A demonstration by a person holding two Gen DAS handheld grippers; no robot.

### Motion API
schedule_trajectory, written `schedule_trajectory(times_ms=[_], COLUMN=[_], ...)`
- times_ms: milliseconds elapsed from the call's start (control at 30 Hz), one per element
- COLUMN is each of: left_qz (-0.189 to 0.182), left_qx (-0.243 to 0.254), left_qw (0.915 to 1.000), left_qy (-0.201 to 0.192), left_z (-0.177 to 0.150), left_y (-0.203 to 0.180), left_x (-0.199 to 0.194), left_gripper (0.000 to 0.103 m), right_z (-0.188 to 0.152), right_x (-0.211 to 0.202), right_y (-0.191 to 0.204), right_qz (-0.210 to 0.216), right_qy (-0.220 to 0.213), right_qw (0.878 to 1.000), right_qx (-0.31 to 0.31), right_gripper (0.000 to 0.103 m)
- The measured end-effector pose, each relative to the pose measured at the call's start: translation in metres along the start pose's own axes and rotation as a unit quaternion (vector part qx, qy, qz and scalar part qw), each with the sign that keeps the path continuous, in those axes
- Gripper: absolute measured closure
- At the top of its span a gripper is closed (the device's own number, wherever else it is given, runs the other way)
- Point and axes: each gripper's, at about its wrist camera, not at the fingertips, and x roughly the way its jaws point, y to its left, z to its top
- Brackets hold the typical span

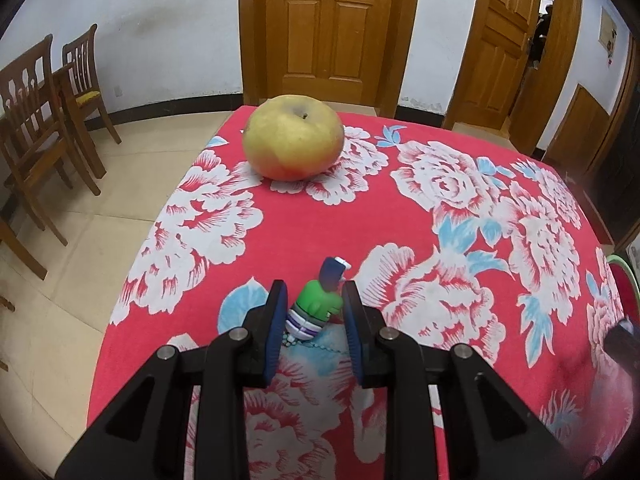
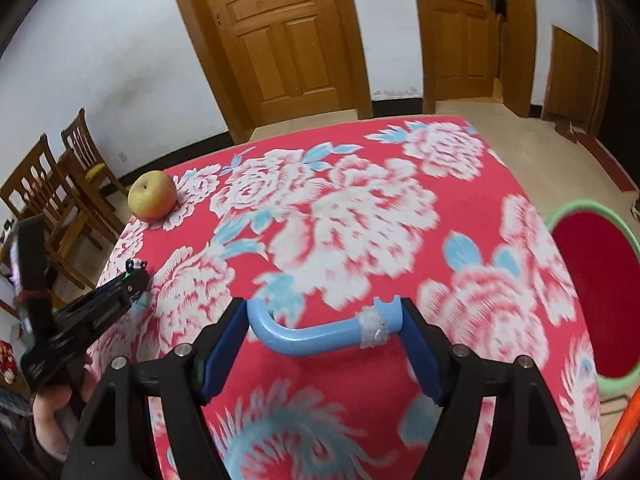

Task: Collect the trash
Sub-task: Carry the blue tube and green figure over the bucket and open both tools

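Observation:
In the left wrist view my left gripper [image 1: 315, 294] is shut on a small green, blue and white toy figure [image 1: 317, 308] with a bead chain, low over the red flowered tablecloth [image 1: 400, 216]. In the right wrist view my right gripper [image 2: 322, 312] is shut on a curved light-blue plastic piece [image 2: 316, 334] with tape at one end, held across its width above the cloth. A green-rimmed bin with a red inside [image 2: 554, 220] stands beside the table's right edge. The left gripper [image 2: 134, 278] also shows at the left of the right wrist view.
A yellow-red apple [image 1: 294, 138] sits near the table's far left corner; it also shows in the right wrist view [image 2: 153, 196]. Wooden chairs [image 1: 44, 120] stand on the tiled floor at left. Wooden doors [image 1: 328, 24] line the far wall.

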Motion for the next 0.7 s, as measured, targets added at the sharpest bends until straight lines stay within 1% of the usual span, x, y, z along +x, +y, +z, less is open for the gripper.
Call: schedule_trajectory(times_ms=[133,367,700], left_qz=[-0.011,-0.05,-0.111], left_qx=[0.007,0.026,0.065], left_qw=[0.9999,0.9984,0.9916], left_qy=[0.0,-0.002,-0.001], left_z=[0.0,-0.005,-0.008], left_y=[-0.01,-0.045,-0.125], left_x=[-0.014,-0.048,-0.075], left_gripper=[0.076,0.076,0.076], right_z=[-0.012,-0.022,-0.027], right_x=[-0.019,-0.049,-0.083], right_y=[-0.021,-0.067,-0.134], right_qz=[-0.004,-0.011,-0.029], right_qy=[-0.01,-0.03,-0.063], right_qw=[1.0,0.998,0.991], right_qx=[0.016,0.061,0.114], right_gripper=[0.026,0.026,0.026])
